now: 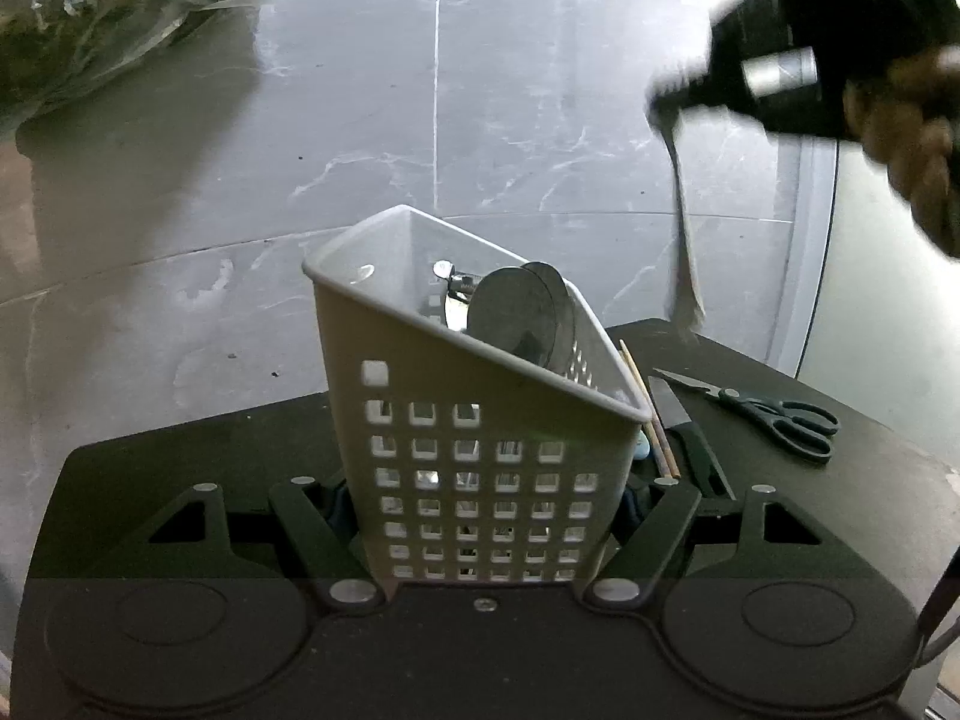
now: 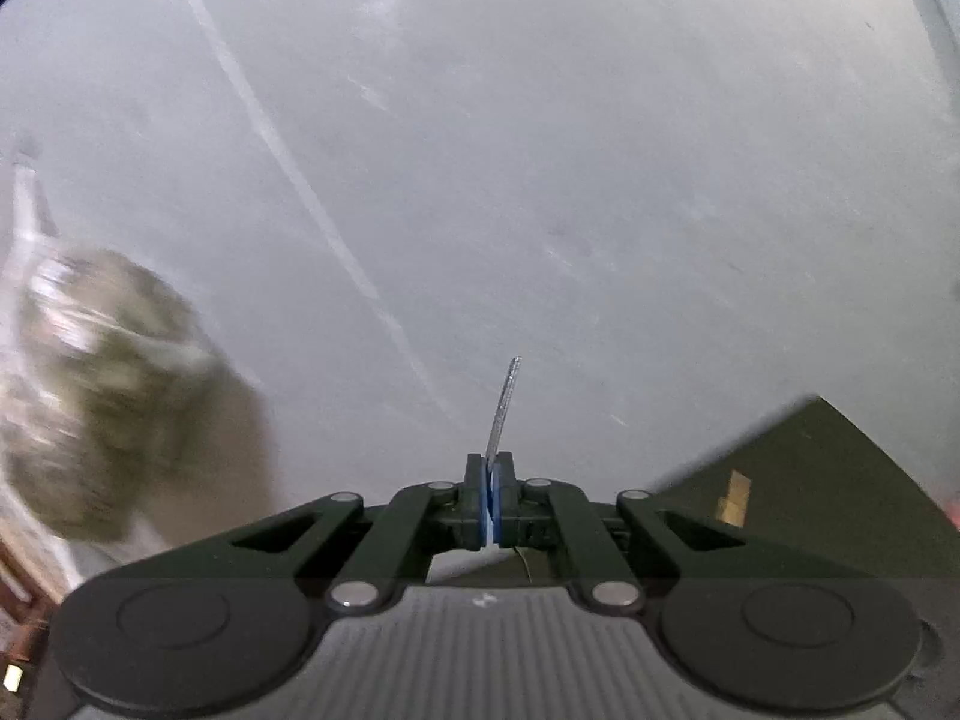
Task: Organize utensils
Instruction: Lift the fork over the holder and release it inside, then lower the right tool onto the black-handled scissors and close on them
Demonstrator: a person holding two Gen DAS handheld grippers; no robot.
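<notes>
Utensils are being sorted on a dark table [image 1: 150,480] before a grey marbled wall. Left gripper [image 1: 489,516] clamps both sides of a white perforated caddy [image 1: 474,420], tilted, with round-handled tools inside. Scissors [image 1: 774,414], a knife [image 1: 684,432] and a wooden stick [image 1: 651,414] lie just right of it. Right gripper [image 2: 492,501], raised at upper right, pinches a thin metal utensil [image 2: 504,408] between closed blue pads [image 2: 485,504]; the blurred utensil hangs downward in the left view

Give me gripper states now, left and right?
Left gripper: closed on the white utensil basket.
Right gripper: closed on a thin metal utensil; which kind cannot be told.
</notes>
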